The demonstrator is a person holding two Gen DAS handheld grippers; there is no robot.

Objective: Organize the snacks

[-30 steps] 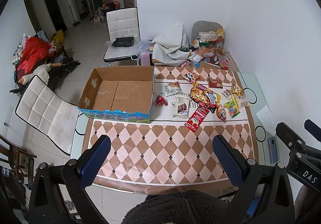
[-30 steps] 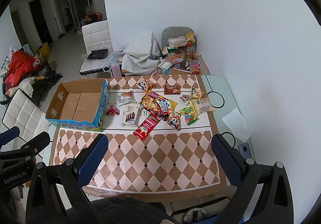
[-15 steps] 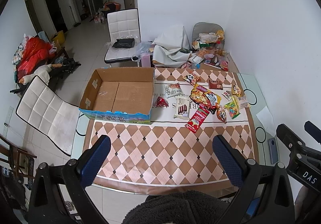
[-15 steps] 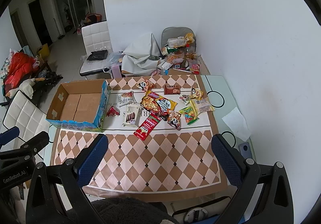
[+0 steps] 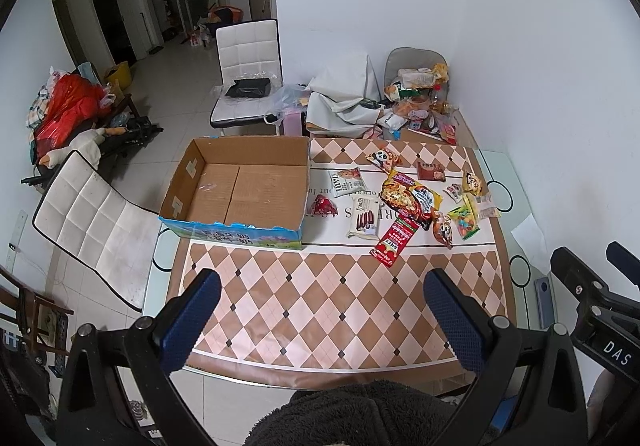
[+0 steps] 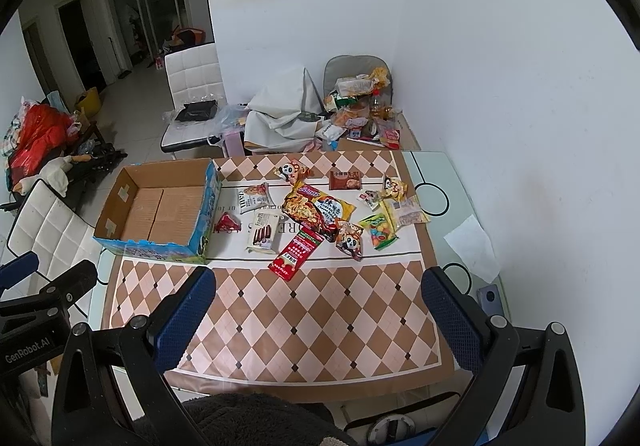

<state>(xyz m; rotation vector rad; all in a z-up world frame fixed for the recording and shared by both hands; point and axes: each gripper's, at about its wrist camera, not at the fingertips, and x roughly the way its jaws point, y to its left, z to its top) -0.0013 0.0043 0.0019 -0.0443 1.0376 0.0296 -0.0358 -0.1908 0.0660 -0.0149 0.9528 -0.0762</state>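
Both claws were spread wide with nothing between the pads: the left claw (image 5: 322, 320) and the right claw (image 6: 318, 320) each hung over the near edge of the bench (image 5: 320, 310), well short of any snack.

Readable writing was thin. The white chocolate-stick pack (image 5: 363, 217) ahead of the left claw read something like "Franzzi", and the big orange noodle bag (image 6: 318, 211) ahead of the right claw had "Korean" and "Cheese" on it, though the brand on its purple strip was too warped to make out. The tablecloth's white band had large letters half covered by snacks. The neighbouring gripper body carried "DAS" (image 5: 617, 351) at the far right of the left view, and "GenRobot.AI" (image 6: 27, 351) at the far left of the right view.

The cardboard box (image 5: 236, 188), ahead and left of the left claw, had blue printed sides and only bare cardboard flaps inside. The snacks lay loose ahead and to the right of it: a small red packet (image 5: 321, 206) just beside the box wall, a long red sachet (image 5: 394, 241) nearest the claws, two panda packets (image 6: 292, 171) (image 6: 351, 241), a brown packet (image 6: 345, 180) and a green candy bag (image 6: 378, 232).

Only the right view showed the whole white tissue (image 6: 472, 248) and the phone (image 6: 493, 300) right of the claw; the left view showed more of the white chair (image 5: 90, 218) off to the left.
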